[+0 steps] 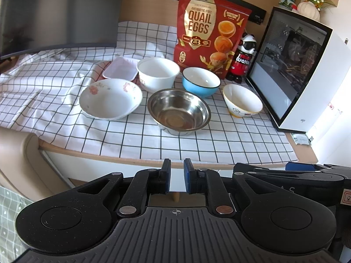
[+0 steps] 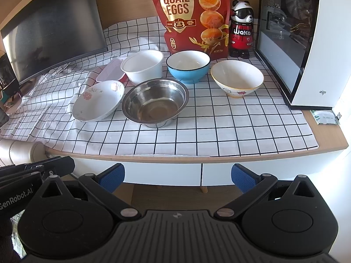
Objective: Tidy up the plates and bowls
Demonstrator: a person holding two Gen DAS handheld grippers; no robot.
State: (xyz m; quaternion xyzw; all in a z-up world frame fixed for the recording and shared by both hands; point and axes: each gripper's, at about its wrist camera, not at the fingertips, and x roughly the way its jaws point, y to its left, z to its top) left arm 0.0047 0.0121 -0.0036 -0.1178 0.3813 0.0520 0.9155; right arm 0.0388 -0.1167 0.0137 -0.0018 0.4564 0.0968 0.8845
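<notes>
On the checked cloth stand a floral white bowl (image 1: 110,98) (image 2: 97,100), a steel bowl (image 1: 178,111) (image 2: 155,102), a tall white bowl (image 1: 158,73) (image 2: 142,68), a blue bowl (image 1: 201,82) (image 2: 188,66), a white bowl with a yellow foot (image 1: 242,101) (image 2: 237,78) and a pink-white tray (image 1: 120,69) (image 2: 109,71). My left gripper (image 1: 177,166) is nearly shut with a narrow gap, empty, below the desk edge. My right gripper (image 2: 177,173) is open and empty, also short of the desk.
A red quail-egg bag (image 1: 208,32) (image 2: 189,15) and a panda bottle (image 1: 242,58) (image 2: 240,30) stand behind the bowls. A white computer case (image 1: 296,70) (image 2: 307,43) stands at the right, a dark monitor (image 1: 54,15) (image 2: 54,32) at the left. The wooden desk edge (image 2: 197,156) runs across the front.
</notes>
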